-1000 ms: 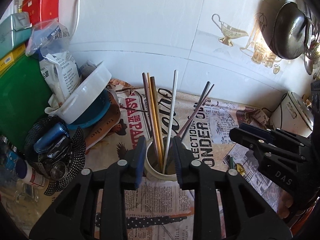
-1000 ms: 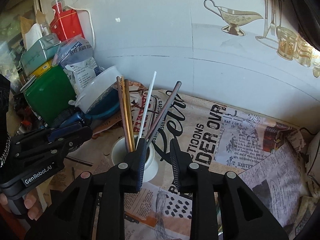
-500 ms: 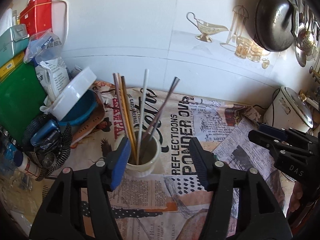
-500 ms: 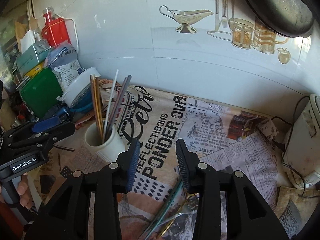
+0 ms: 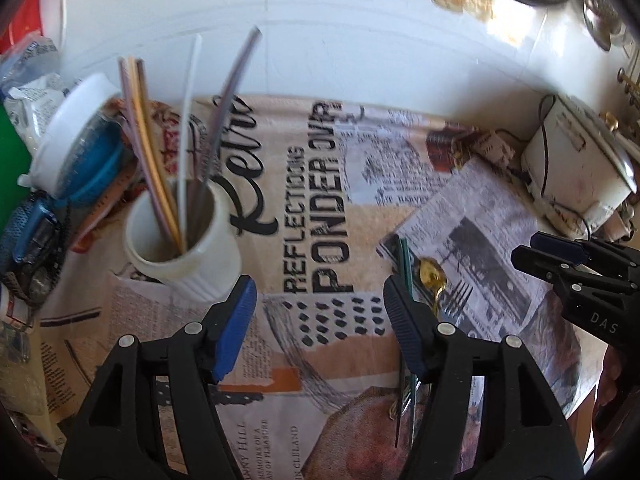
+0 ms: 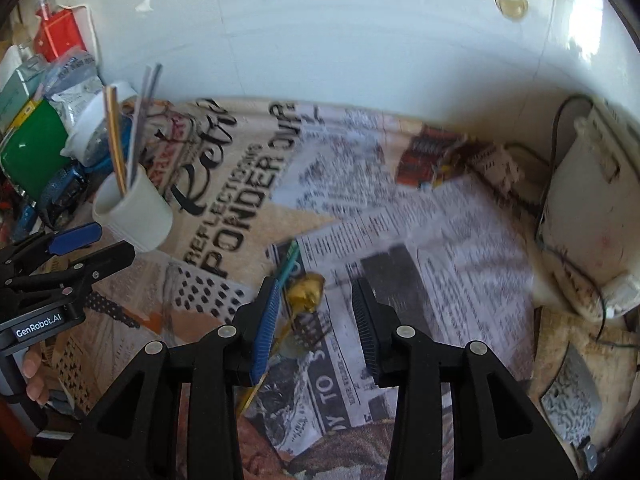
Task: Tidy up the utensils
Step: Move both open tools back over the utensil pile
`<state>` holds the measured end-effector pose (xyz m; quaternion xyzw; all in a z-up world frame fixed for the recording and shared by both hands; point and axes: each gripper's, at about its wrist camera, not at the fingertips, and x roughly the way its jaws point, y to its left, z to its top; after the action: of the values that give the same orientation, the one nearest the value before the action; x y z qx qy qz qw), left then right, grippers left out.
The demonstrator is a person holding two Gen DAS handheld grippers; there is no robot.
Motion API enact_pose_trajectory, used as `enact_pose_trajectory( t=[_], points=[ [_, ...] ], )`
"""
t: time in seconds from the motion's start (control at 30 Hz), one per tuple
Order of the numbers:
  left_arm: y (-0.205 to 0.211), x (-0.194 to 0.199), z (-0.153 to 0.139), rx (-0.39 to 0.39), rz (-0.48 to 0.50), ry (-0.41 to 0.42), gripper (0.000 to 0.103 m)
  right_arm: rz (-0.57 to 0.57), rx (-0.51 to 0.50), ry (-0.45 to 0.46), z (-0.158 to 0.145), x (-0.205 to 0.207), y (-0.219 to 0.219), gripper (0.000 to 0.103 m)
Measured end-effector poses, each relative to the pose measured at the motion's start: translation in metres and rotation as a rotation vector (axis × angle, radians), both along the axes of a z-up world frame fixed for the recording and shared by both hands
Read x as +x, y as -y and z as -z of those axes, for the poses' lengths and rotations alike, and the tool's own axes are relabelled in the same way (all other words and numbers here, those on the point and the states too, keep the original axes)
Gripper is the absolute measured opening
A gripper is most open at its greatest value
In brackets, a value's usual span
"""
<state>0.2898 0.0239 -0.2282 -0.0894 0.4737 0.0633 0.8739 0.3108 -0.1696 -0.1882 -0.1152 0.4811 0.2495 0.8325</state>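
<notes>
1. While several thin chopsticks already stood in the white ribbed cup, the pick-up step was in hand: the right hand-held gripper hung open over a gold spoon and fork.
2. Left hand-held gripper was open and empty, the cup ahead to its left.
3. Next, I judged, the right jaws needed lowering onto the slim, glossy metal lying flat on the newspaper-covered surface.

"PONDER" on newspaper; "GenRobot.AI", left tool

Glossy gold spoon, seemingly metal; matt newspaper; smooth white cup.
</notes>
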Motion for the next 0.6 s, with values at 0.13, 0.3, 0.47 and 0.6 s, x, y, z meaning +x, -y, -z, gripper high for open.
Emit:
enact_pose_trajectory(
  t=[0.13,0.3,0.47,0.6],
  points=[
    [0.014,0.01,0.024,-0.003,0.038,-0.063,0.065,0.022,-0.014,-0.08,0.027,0.002,0.007,0.034],
    [0.025,0.016,0.045,-0.006,0.054,-0.109,0.065,0.035,0.003,-0.219,0.066,0.005,0.009,0.034],
    [0.024,0.015,0.06,0.002,0.047,-0.148,0.065,0.02,-0.002,-0.295,0.091,0.0,-0.003,0.034],
    [0.018,0.008,0.069,-0.001,0.027,-0.175,0.065,0.015,0.022,-0.307,0.094,-0.004,-0.012,0.035]
  ],
)
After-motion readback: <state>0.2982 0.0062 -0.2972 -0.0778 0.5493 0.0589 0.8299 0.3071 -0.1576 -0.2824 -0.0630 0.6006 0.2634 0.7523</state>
